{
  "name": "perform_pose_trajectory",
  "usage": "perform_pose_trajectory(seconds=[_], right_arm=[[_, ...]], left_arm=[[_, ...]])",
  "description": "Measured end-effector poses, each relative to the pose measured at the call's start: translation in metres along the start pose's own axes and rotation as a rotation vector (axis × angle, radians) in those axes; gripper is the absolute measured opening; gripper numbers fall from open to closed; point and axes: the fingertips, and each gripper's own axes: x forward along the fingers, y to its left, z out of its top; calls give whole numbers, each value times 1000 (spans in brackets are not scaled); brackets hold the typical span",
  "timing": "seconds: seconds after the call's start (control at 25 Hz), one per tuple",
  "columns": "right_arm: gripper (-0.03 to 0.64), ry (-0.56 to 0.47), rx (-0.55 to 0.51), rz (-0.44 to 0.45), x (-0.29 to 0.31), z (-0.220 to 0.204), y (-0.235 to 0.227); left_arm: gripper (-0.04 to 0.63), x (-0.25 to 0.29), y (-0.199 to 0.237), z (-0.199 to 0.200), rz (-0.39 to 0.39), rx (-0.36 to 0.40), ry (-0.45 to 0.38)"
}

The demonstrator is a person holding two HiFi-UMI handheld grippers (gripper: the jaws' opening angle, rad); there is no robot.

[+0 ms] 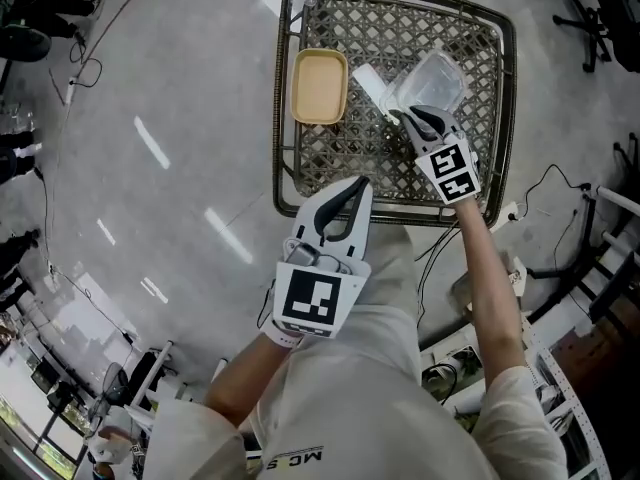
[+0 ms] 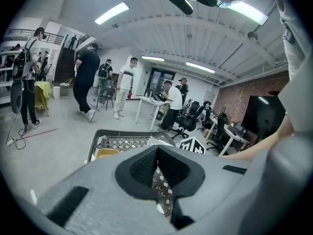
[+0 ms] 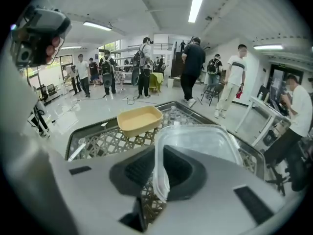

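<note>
A clear plastic container (image 1: 432, 81) is tilted over the right part of a wire lattice basket (image 1: 290, 118). My right gripper (image 1: 424, 120) is shut on its near rim; in the right gripper view that rim (image 3: 160, 173) is pinched between the dark pads, and the container's body (image 3: 198, 142) spreads beyond them. A beige tray (image 1: 319, 86) lies in the basket's left part, also visible as the beige tray (image 3: 139, 120) ahead of the right gripper. My left gripper (image 1: 357, 185) hangs over the basket's near rim, shut and empty, its fingertips together (image 2: 157, 151).
A white flat strip (image 1: 371, 89) lies in the basket between tray and container. Cables and a power strip (image 1: 506, 214) lie on the floor to the right. Several people (image 2: 87, 77), desks and office chairs (image 2: 188, 121) stand beyond the basket.
</note>
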Motion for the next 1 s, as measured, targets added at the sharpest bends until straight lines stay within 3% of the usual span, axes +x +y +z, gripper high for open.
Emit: perform_pose_trajectory(seconds=[0.16, 0.56, 1.0], right_arm=[[67, -40, 4, -15, -28, 22, 7], [67, -145, 45, -104, -99, 75, 25], [68, -305, 52, -200, -197, 132, 60]], left_arm=[[25, -13, -2, 12, -12, 47, -26], [25, -47, -8, 39, -38, 82, -73], [25, -82, 0, 69, -15, 101, -150]])
